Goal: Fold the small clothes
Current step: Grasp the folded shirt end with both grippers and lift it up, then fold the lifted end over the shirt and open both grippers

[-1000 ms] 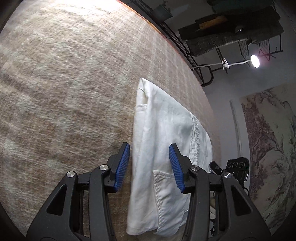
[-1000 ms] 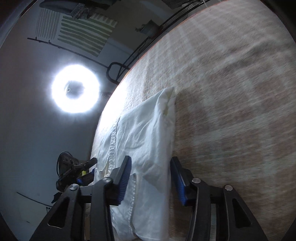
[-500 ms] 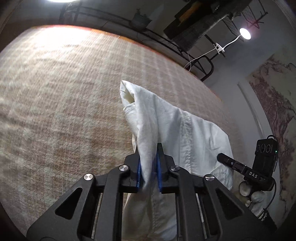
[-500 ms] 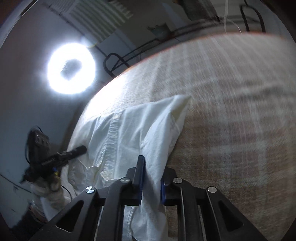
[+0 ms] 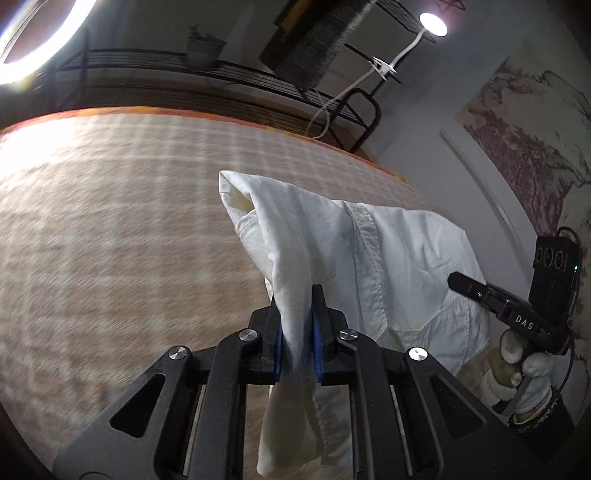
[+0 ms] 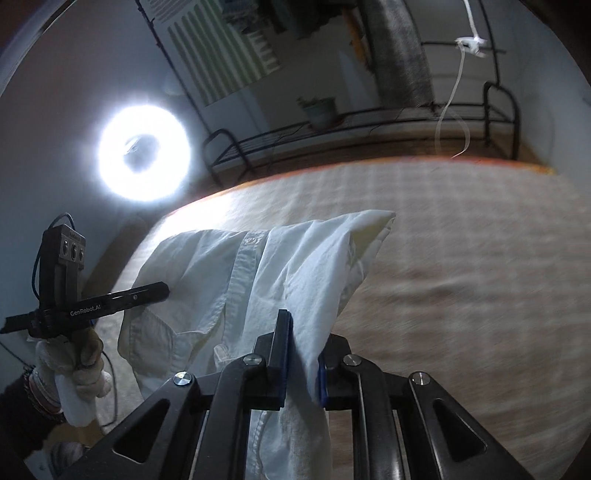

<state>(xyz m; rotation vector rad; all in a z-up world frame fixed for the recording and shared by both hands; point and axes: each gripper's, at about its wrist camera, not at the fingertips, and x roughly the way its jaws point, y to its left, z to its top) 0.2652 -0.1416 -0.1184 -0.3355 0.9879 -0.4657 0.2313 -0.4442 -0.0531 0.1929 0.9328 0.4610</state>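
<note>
A small white button shirt [image 5: 388, 266] with a chest pocket hangs stretched between both grippers above a beige checked cloth surface [image 5: 110, 258]. My left gripper [image 5: 297, 314] is shut on one side edge of the shirt. My right gripper [image 6: 301, 339] is shut on the opposite side edge of the shirt [image 6: 229, 280]. The far end of the shirt rests on the surface and the near end hangs below the jaws. Each gripper shows in the other's view: the right one [image 5: 517, 317] and the left one [image 6: 92, 302], both in white-gloved hands.
A bright ring light [image 6: 144, 155] stands past the surface's far edge. A black metal rack [image 5: 221, 77] with a plant pot [image 6: 319, 110] runs behind the surface. A clip lamp [image 5: 432, 24] shines at upper right. The surface has an orange border [image 5: 258, 123].
Both grippers closed on the shirt's side edges, then lifted them off the surface. The shirt has gone from lying flat to hanging between the grippers, and the cameras have tilted up.
</note>
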